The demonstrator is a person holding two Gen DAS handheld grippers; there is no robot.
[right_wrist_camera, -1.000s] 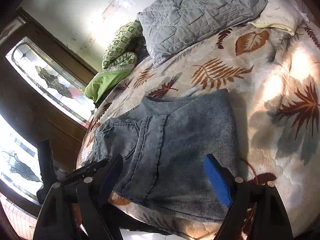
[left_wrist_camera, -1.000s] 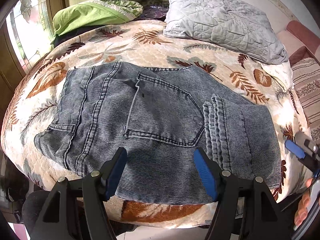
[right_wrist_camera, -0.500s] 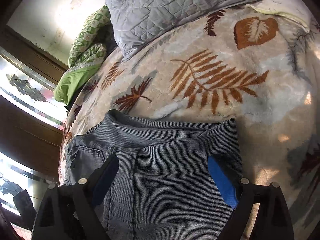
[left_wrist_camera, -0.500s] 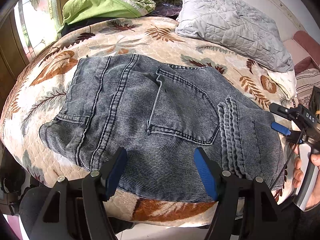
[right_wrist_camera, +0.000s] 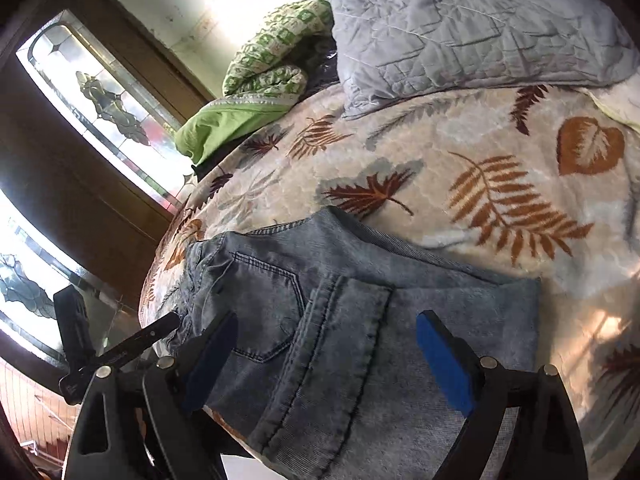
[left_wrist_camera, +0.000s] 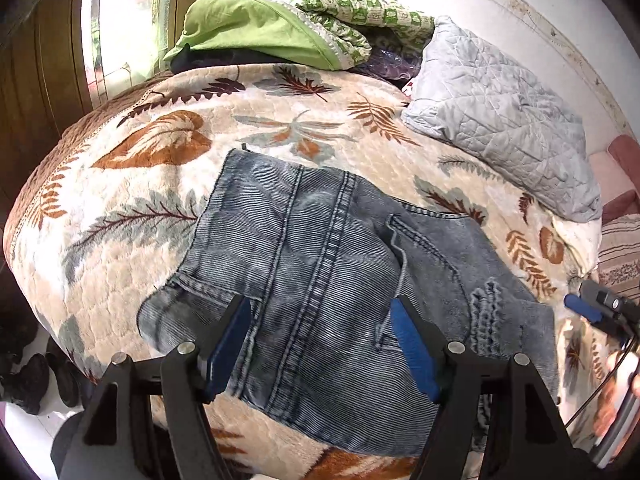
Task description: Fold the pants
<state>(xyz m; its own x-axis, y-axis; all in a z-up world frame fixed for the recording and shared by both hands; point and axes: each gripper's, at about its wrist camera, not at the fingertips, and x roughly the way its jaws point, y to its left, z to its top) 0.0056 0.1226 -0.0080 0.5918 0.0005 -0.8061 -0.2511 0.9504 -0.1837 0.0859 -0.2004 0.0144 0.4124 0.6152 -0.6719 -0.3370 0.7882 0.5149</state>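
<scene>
Grey-blue denim pants [left_wrist_camera: 320,248] lie folded and flat on a leaf-patterned blanket [left_wrist_camera: 160,152], back pocket facing up. My left gripper [left_wrist_camera: 320,312] hovers open over the pants' near edge, close to their left end, with nothing pressed between the blue pads. In the right wrist view the pants [right_wrist_camera: 360,300] fill the lower middle. My right gripper [right_wrist_camera: 328,320] stands open above their right half, pads apart from the cloth. One of its blue pads [left_wrist_camera: 582,306] shows at the right edge of the left wrist view, held by a hand.
A grey quilted pillow [left_wrist_camera: 500,120] and green bedding [left_wrist_camera: 248,28] lie at the back of the bed. A stained-glass wooden door [right_wrist_camera: 100,96] stands to the left. Dark shoes [left_wrist_camera: 24,376] sit on the floor below the bed's near edge.
My left gripper has slid left along the pants' near edge and rolled a little. My right gripper drew back from the pants' far edge. The pants have not moved.
</scene>
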